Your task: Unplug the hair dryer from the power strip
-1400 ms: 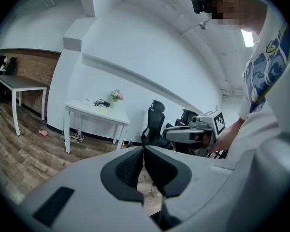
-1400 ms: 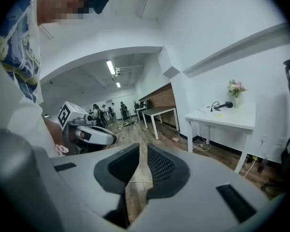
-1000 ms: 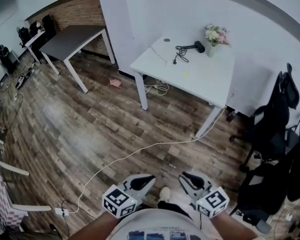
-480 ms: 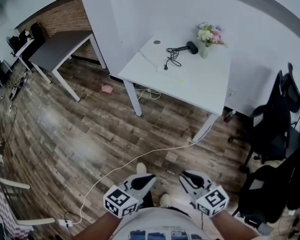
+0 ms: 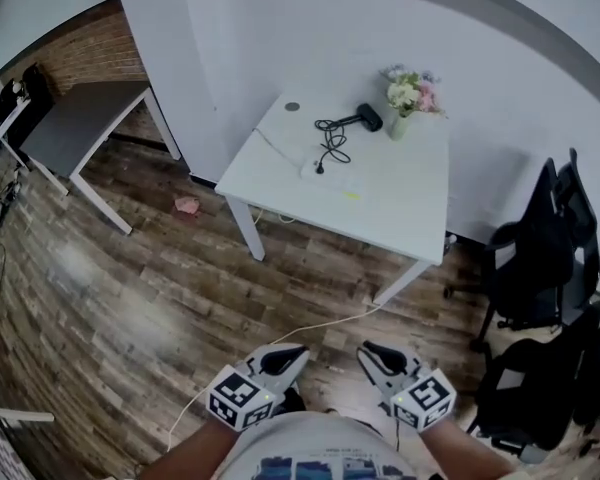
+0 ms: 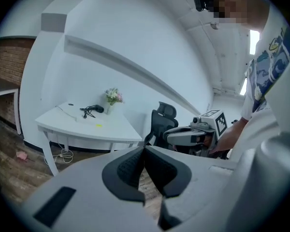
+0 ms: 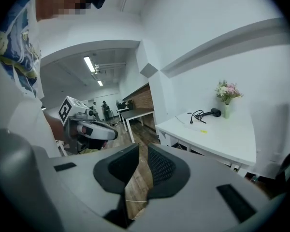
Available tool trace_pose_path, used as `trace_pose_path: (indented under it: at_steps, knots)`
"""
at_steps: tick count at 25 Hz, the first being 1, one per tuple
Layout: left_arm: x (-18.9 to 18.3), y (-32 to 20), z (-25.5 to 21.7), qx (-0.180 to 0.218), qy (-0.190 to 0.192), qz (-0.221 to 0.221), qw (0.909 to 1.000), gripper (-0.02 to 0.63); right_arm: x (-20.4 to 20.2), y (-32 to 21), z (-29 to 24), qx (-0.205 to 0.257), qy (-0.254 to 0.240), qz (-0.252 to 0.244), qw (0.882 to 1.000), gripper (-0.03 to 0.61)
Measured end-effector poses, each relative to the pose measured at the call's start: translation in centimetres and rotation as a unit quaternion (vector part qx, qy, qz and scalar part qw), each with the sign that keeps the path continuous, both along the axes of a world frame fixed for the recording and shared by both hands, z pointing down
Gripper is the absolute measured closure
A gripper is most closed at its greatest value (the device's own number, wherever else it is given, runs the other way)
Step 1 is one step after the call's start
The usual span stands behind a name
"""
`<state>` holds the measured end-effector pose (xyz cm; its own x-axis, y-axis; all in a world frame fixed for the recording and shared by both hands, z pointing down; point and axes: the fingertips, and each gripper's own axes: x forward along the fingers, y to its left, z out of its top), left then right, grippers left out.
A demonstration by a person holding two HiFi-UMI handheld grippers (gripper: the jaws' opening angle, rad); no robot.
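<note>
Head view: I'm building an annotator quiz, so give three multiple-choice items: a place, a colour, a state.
1. The hair dryer lies: A on the floor; B on a chair; C on the white table by the flower vase.
2. The hair dryer is: A black; B pink; C white.
3. The right gripper is: A shut on a cord; B open, empty; C shut on a plug.
Key: C, it rests on the table beside the vase; A, its body is dark; B, floor shows between its jaws.
</note>
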<state>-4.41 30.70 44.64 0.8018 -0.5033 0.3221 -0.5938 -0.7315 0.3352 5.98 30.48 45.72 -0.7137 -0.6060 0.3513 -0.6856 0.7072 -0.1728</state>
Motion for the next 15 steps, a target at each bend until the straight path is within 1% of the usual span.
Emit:
trace_pose_path:
  at_steps: [4,9,12,15]
  knots:
    - [-2.9,-4.3,-0.4,0.004,0.009,0.013,0.9999,0.611,-3.3,-4.3,-0.6,-0.003,0.009,0.010,1.000,0.525]
    - [-6.9,-8.7,1.2,-0.010,0.008,0.018,0.9997,0.611,-7.3,-8.3,-0.5,-0.002,0.014,0.008,1.000,0.525]
    - [-7.9,-10.5,1.4,-0.024,0.021,0.017,0.9993,0.611,-8.3,-10.0,-0.5,-0.008,0.018,0.010,1.000,0.525]
    - [-7.9,-12.8,1.7,-0.023,0.021,0.018,0.9993,0.611,-8.1,-12.0,-0.2,-0.014,0.021,0.015,1.000,0.525]
